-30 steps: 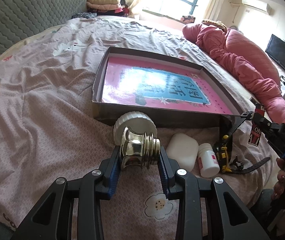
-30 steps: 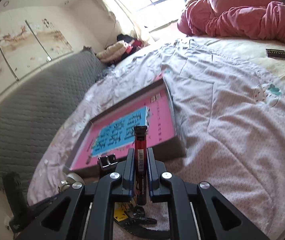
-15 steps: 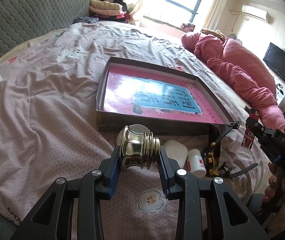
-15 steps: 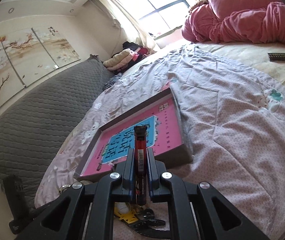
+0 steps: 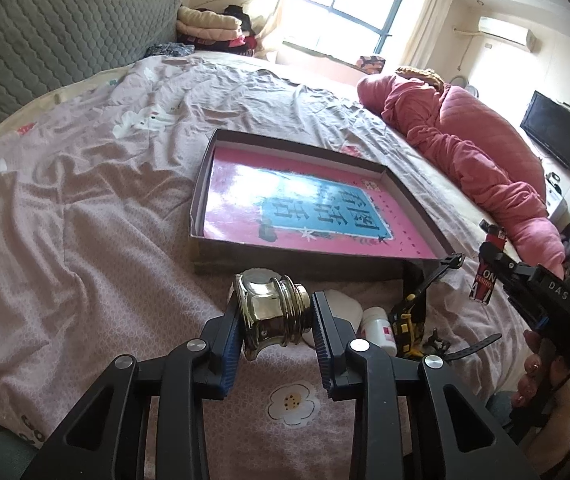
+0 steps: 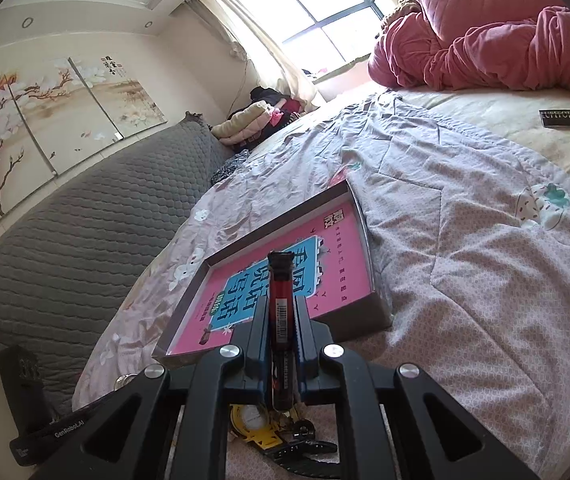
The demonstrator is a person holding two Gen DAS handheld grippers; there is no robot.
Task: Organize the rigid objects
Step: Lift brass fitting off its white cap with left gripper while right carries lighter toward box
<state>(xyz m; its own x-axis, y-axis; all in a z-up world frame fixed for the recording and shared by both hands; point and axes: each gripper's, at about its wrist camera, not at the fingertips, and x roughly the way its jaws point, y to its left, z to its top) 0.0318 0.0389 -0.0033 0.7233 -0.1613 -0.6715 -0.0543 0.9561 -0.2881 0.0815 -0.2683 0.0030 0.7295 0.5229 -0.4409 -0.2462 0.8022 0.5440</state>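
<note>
My left gripper (image 5: 275, 308) has a shiny metal knob-like piece (image 5: 269, 312) between its blue pads, held just above the bedspread; the jaws are closing on it. Beyond it lies a shallow dark box (image 5: 297, 258) with a pink and blue printed sheet inside. In the left wrist view my right gripper (image 5: 491, 254) hangs off the box's near right corner, shut on a red lighter (image 5: 485, 280). The right wrist view shows that gripper (image 6: 281, 312) with the lighter (image 6: 281, 280) upright between its fingers, in front of the box (image 6: 365, 322).
A white round lid (image 5: 263, 274), a white soap-like block (image 5: 343, 304), a pill bottle (image 5: 379, 326), a yellow and black tool (image 5: 405, 320) and a black strap (image 5: 473, 344) lie before the box. A pink quilt (image 5: 485, 148) is heaped far right. A hand (image 5: 541, 372) holds the right gripper.
My left gripper has risen a little with the metal piece, so the white lid is mostly hidden behind it. The right gripper keeps its hold on the lighter in about the same place.
</note>
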